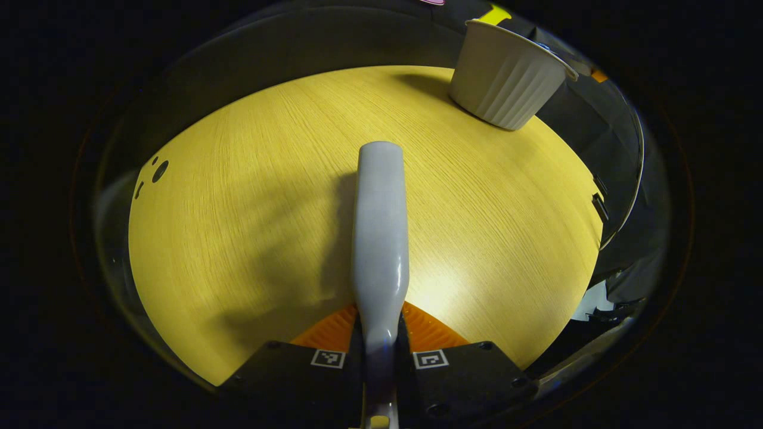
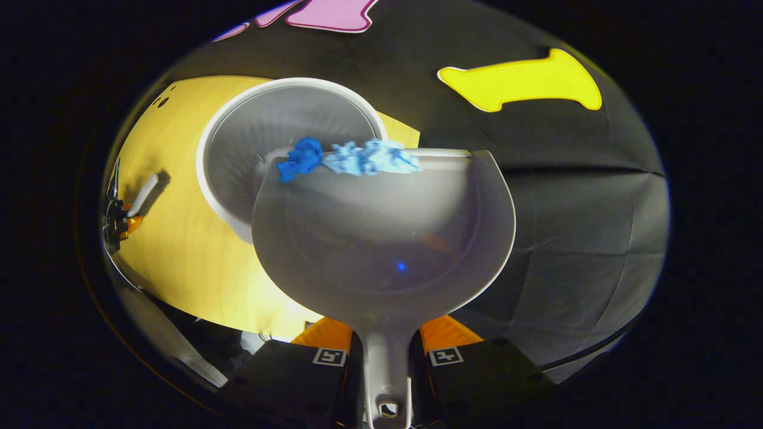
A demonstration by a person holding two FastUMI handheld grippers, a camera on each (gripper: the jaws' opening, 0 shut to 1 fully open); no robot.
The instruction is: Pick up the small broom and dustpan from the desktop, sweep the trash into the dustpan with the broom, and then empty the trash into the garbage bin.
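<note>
dustpan: right gripper point(image 2: 386, 351) has its fingers clamped on the dustpan point(image 2: 381, 238) handle, pan tipped forward, lip hanging over the open bin point(image 2: 238, 149).
trash: two crumpled paper wads, dark blue point(image 2: 303, 158) and light blue point(image 2: 372, 158), sit right at the pan's front lip, just above the bin mouth. Not dropped yet.
broom: left gripper point(image 1: 380, 351) is closed on the broom handle point(image 1: 380, 238), fingers pressing both sides. Handle points out over the bare middle of the desktop point(image 1: 238, 208). Brush end not visible.
bin: white ribbed tub, stands at the far edge of the desktop near the booth wall.
step: emptying, looks like the last stage of the task.
handling, pan: stiff, light plastic, smooth inside, so wads should slide with a bit more tilt. Grip at the handle neck is right; it gives wrist leverage.
handling, trash: very light and springy paper. Could snag on the lip or bounce off the bin rim, so keep the lip inside the rim.
handling, bin: probably light and easy to knock; avoid bumping it with the pan.
</note>
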